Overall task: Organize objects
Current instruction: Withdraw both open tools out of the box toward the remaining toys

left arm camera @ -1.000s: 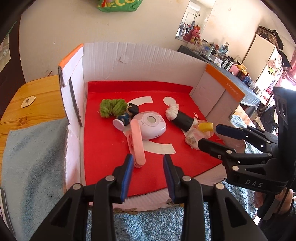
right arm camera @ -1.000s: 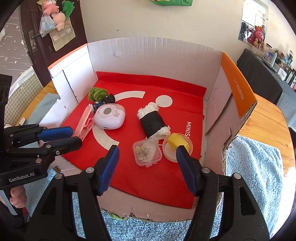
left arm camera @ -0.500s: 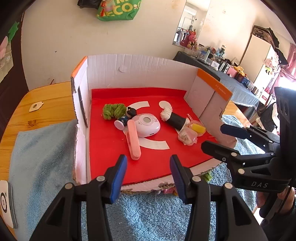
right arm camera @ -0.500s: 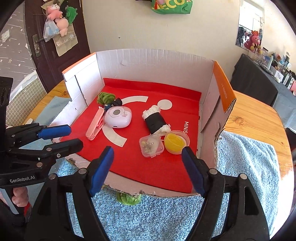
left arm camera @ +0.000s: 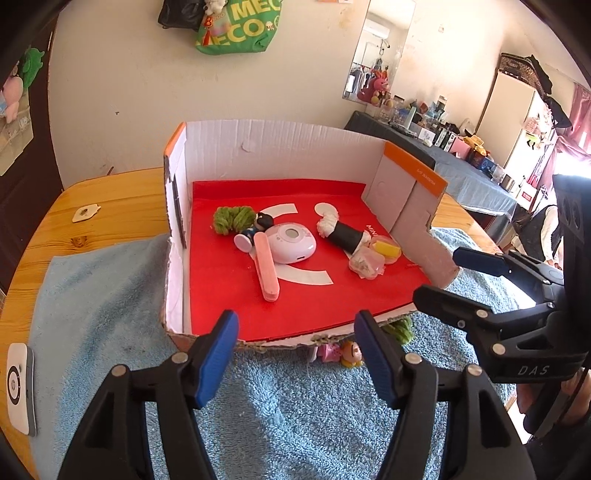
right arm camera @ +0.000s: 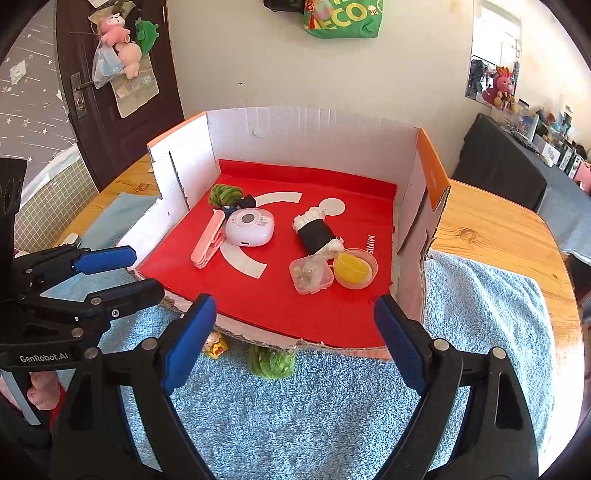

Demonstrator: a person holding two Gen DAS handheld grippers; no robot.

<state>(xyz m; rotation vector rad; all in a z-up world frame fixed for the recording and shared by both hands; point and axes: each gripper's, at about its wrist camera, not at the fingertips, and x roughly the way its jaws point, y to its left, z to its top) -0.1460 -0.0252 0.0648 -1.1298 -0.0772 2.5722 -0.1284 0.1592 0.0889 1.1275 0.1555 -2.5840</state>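
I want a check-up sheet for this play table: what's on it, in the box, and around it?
Surface: wooden table under a blue towel.
Job's things: cardboard box holding a pink clip, white round gadget, sushi roll toy, clear case, yellow cup, green yarn.
Clutter: small figure and green plush at the box's front edge.
Grippers: left hand-held gripper and right hand-held gripper opening, nothing between them.
Cables: nothing seen.
Surroundings: door, green bag.

Cream plaster wall [right arm camera: 258, 55] behind the wooden surface [right arm camera: 498, 229], green bag [right arm camera: 341, 18] hung high. Dark door [right arm camera: 96, 122] at left, plush toys hanging. Mirror [left arm camera: 380, 51] at right; cluttered dark-draped sideboard [left arm camera: 461, 173] beyond. Strong daylight.
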